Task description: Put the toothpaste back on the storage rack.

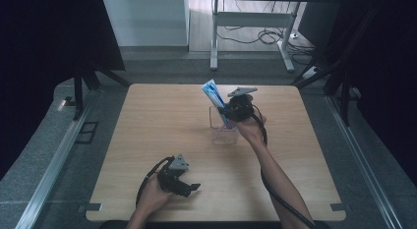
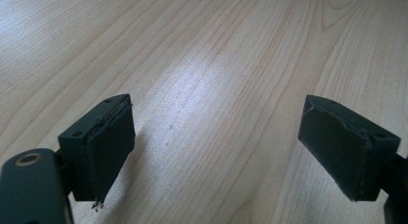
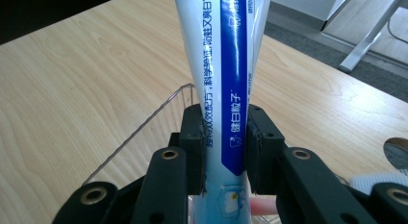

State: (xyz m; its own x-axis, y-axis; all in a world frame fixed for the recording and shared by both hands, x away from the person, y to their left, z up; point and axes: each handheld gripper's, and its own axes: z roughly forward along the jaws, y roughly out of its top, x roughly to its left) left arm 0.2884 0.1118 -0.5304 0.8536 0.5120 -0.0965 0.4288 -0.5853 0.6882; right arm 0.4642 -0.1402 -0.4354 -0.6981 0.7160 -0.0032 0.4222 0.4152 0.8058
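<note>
Right gripper [image 1: 227, 110] clamps a white-and-blue plastic toothpaste tube [image 1: 214, 97], both black jaws pressed flat on its sides near the lower part, as the right gripper view shows [image 3: 226, 156]. The tube [image 3: 226, 65] stands tilted, flat crimped end up and leaning toward the far left, lower end down inside a clear square plastic cup [image 1: 223, 133] that sits on the light wooden table [image 1: 162, 121] right of centre. Cup's thin transparent rim [image 3: 144, 123] is visible just behind the jaws. Person's right hand wraps the gripper body from the near side, cable trailing down the forearm. Left gripper [image 1: 189, 188] sits low at the near edge of the table, well apart from the cup, jaws spread wide with nothing between them [image 2: 216, 152], bare wood under them.
</note>
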